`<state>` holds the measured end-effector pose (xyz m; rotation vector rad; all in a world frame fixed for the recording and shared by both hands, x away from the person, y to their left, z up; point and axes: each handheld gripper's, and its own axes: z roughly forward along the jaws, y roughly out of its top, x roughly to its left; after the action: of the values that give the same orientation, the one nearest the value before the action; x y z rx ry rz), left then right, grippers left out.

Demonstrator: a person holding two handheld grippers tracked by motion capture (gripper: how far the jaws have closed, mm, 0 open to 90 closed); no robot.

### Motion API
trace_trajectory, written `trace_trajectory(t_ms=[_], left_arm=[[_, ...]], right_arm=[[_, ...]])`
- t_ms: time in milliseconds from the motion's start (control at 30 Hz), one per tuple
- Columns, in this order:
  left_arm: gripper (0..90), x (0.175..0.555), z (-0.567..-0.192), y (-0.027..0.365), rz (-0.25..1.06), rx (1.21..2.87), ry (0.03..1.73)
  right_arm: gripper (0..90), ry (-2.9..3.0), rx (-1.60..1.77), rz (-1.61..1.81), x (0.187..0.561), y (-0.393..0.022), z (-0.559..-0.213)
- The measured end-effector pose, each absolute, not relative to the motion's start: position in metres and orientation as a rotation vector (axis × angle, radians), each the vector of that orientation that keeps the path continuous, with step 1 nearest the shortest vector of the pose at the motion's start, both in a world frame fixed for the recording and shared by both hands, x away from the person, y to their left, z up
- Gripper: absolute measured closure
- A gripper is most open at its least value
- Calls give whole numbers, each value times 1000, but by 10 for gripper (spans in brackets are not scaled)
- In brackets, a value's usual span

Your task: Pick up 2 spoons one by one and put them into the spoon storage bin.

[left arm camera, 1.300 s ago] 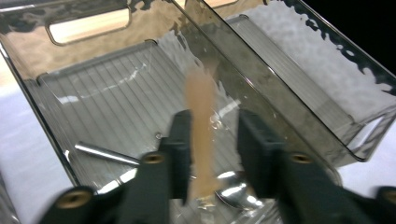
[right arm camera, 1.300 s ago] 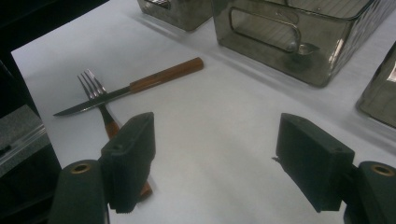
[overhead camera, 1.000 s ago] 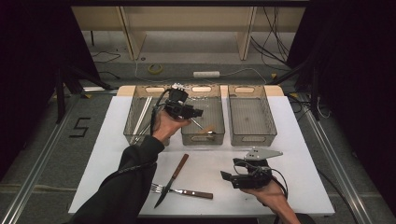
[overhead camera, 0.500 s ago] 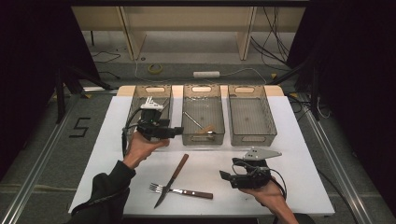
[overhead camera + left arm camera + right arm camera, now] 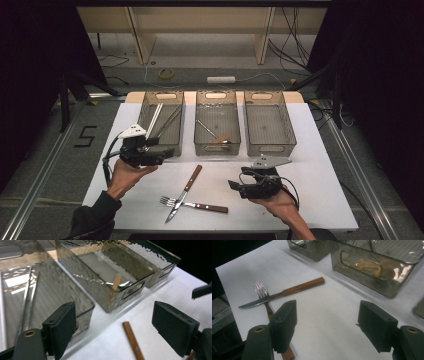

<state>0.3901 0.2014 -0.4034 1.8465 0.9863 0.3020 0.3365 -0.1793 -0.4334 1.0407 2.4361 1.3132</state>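
Taking the knife (image 5: 184, 193) as landmark: my empty, wide left gripper (image 5: 165, 152) sits nearer its handle than the wide right (image 5: 234, 186).

The high view looks forward and down from above the near edge of the white-topped desk (image 5: 320, 165), taking in three clear plastic bins (image 5: 217, 131) at its far side. The left gripper view sits low and close, facing those bins (image 5: 117, 277). The right gripper view, equally low, faces the wooden-handled knife (image 5: 287, 292) crossed over a fork (image 5: 262, 293), which the high view shares (image 5: 185, 192).
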Motion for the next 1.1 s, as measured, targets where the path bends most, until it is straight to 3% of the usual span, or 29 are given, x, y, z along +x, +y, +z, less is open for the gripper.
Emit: trace_trajectory(t_ms=[200, 967, 1100], left_arm=[[185, 369, -411, 217, 305, 1821, 1001], [160, 335, -419, 236, 363, 1787, 989], [159, 334, -419, 237, 362, 1771, 987]], right_arm=[[391, 2454, 1004, 1303, 348, -162, -431], [887, 2571, 925, 1245, 395, -100, -438], [900, 2593, 912, 1216, 404, -91, -441]])
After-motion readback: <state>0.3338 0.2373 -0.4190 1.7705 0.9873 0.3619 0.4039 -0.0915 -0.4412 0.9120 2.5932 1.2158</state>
